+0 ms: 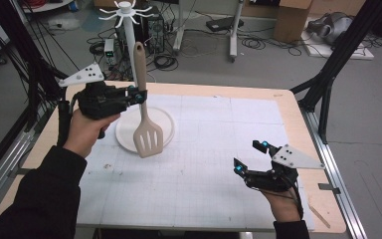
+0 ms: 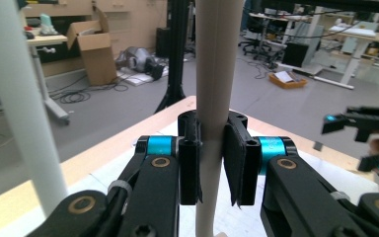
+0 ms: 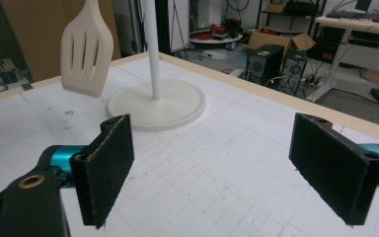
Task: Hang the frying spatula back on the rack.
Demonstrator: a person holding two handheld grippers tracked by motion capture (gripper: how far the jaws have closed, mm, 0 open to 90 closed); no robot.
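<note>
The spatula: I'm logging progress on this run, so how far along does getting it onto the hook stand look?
Done: the left gripper has the slotted spatula clamped by its handle, blade down, lifted off the table. In hand: it hangs beside the white hook stand, over the stand's round base. Left: the handle's top is not yet on any hook. The right gripper is open and holds nothing.

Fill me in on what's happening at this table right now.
A person works at a table with a gripper in each hand. The left gripper is shut on the handle of a beige slotted spatula, holding it upright in the air, blade down, beside a white hook stand with a round base. The right gripper hangs low over the white mat with its jaws wide open and nothing between them.
</note>
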